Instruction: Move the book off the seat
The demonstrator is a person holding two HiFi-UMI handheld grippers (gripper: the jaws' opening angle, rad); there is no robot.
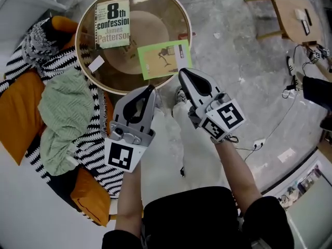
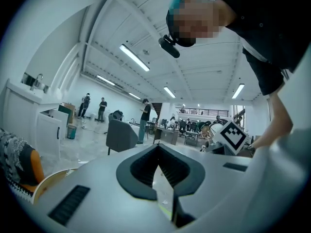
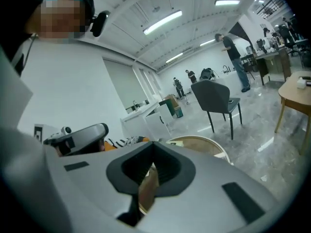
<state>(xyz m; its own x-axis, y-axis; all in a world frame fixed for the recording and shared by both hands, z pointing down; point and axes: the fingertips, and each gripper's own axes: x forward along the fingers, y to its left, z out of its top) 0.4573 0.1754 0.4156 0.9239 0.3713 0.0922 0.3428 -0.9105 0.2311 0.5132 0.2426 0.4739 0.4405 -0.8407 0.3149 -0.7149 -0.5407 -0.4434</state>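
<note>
Green book (image 1: 161, 59) is already on table (image 1: 78, 38), off seat (image 1: 21, 113); left tongs (image 1: 152, 88) & right tongs (image 1: 181, 72), at table's near edge, both closed & empty, so prob. next is only to pull back.

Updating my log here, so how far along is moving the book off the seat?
Done, it seems: the 8th Confession paperback and a green book lie on the round glass table, and no book shows on the seat. In hand: nothing; the left hand-held gripper and right hand-held gripper are shut and empty. Left: likely nothing.
</note>
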